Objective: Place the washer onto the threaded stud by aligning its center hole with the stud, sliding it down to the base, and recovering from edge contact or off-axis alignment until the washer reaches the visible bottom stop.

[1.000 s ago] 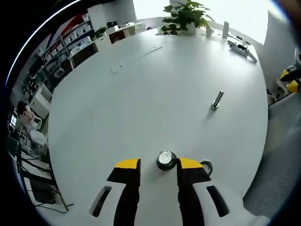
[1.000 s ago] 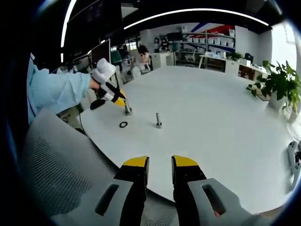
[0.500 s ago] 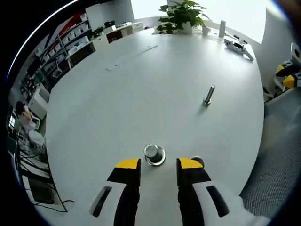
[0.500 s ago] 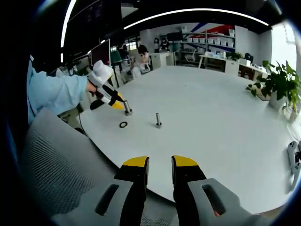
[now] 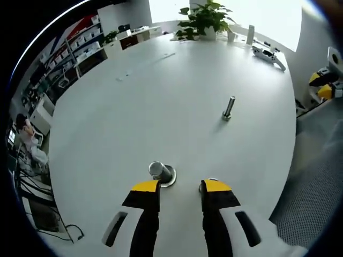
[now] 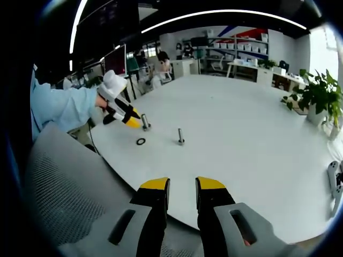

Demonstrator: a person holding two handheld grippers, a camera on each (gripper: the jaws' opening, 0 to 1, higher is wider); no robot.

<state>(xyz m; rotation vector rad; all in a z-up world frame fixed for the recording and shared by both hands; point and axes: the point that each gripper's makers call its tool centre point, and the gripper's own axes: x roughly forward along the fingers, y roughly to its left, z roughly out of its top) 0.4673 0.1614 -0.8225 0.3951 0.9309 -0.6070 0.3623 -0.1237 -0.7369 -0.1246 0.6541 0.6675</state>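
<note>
A short threaded stud on a round base [image 5: 159, 172] stands on the white table [image 5: 161, 96], just ahead of my left gripper [image 5: 180, 187] and toward its left jaw. That gripper is open with nothing between its jaws. In the right gripper view the same stud [image 6: 144, 123] stands beside the left gripper [image 6: 128, 118], and the dark washer [image 6: 140, 141] lies flat on the table nearer the edge. A second stud [image 5: 229, 107] [image 6: 180, 137] stands upright farther along. My right gripper [image 6: 182, 184] hangs open and empty off the table's edge.
A person's gloved hand [image 6: 111, 84] and blue sleeve [image 6: 64, 104] hold the left gripper. A grey mesh chair back [image 6: 64, 198] lies below the right gripper. Potted plants [image 5: 206, 16] [image 6: 319, 96] and a white device [image 5: 266, 52] stand at the table's far side.
The left gripper has drawn back and shifted, so the stud has slid from its right jaw toward its left jaw. The washer has gone behind the right jaw's tip. The right gripper has stayed still.
</note>
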